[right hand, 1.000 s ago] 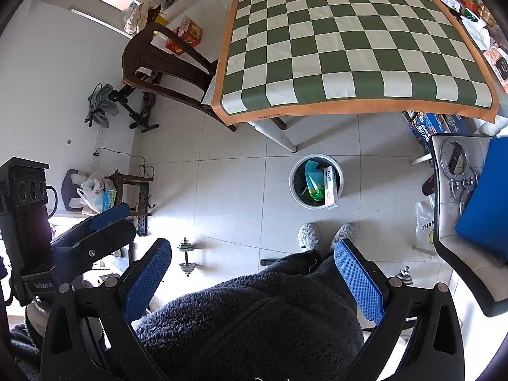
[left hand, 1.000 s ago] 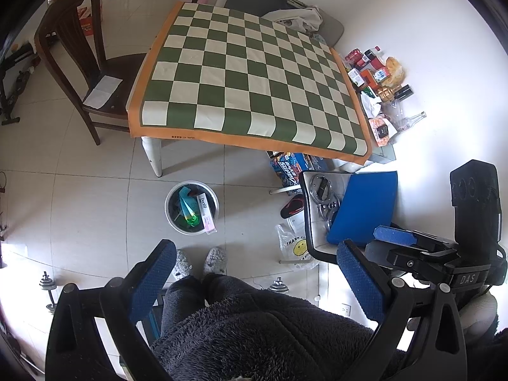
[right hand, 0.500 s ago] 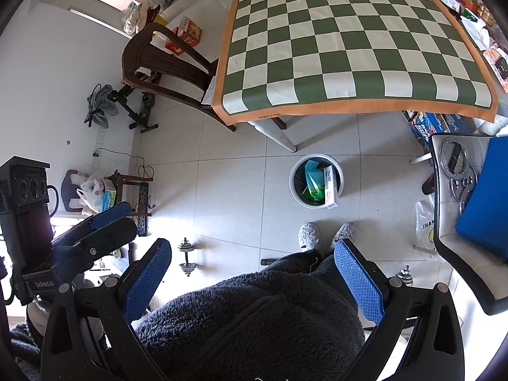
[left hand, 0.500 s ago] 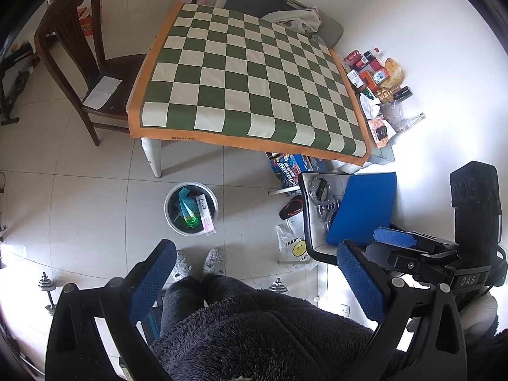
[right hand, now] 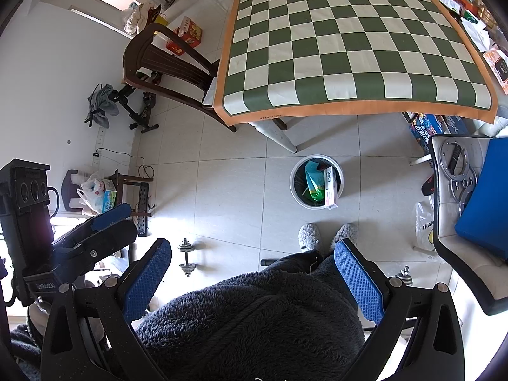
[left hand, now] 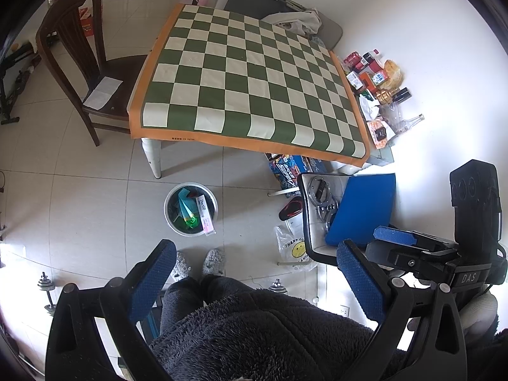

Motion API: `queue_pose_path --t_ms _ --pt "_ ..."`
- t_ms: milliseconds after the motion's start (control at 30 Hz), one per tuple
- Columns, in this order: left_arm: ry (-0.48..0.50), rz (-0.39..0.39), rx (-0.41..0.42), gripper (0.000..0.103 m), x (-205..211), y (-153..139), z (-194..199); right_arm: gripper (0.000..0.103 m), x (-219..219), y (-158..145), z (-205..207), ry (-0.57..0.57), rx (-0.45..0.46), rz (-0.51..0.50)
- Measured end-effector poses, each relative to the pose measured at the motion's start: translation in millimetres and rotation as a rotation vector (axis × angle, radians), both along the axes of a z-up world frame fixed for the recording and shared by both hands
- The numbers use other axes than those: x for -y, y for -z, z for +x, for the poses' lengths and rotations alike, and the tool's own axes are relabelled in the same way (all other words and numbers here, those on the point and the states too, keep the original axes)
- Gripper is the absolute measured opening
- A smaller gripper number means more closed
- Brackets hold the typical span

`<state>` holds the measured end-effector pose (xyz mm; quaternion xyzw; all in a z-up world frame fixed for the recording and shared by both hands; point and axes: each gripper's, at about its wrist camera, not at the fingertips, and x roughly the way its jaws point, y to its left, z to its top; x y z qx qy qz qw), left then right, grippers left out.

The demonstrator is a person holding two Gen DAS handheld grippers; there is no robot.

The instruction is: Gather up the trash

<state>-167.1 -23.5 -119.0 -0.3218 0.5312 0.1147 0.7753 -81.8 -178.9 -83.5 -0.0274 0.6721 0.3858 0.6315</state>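
Blue pads, left gripper [left hand: 254, 282]: spread wide with nothing between them; I'm holding it back against my fleece jacket [left hand: 254, 333], which I read as a resting pose with no target lined up.
Right gripper [right hand: 250, 282]: likewise gaping and empty, pulled in over my lap and looking down at my slippers [right hand: 327, 236].
Each other: each tool shows in the other's view, held side by side and apart, so neither blocks the other's camera.
Trash bin [left hand: 191, 209]: on the floor tiles just ahead of my feet, near the table leg, within easy reach for drops.
Collected trash: a green wrapper [left hand: 187, 209] lies inside; a white box [left hand: 204, 214] leans over the rim, half out.
Checkered table [left hand: 250, 79]: top is bare, so I judge the table work done.
Clutter by the far wall [left hand: 374, 89]: packets and bottles piled on the floor; I can't tell whether any counts as trash.
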Motion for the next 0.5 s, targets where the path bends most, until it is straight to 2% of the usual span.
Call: queue_pose_path --t_ms 500 --pt "0.008 0.004 0.008 0.103 -0.8 -0.6 2.6 0.103 1.1 -0.1 -0.4 -0.001 -0.001 0.001"
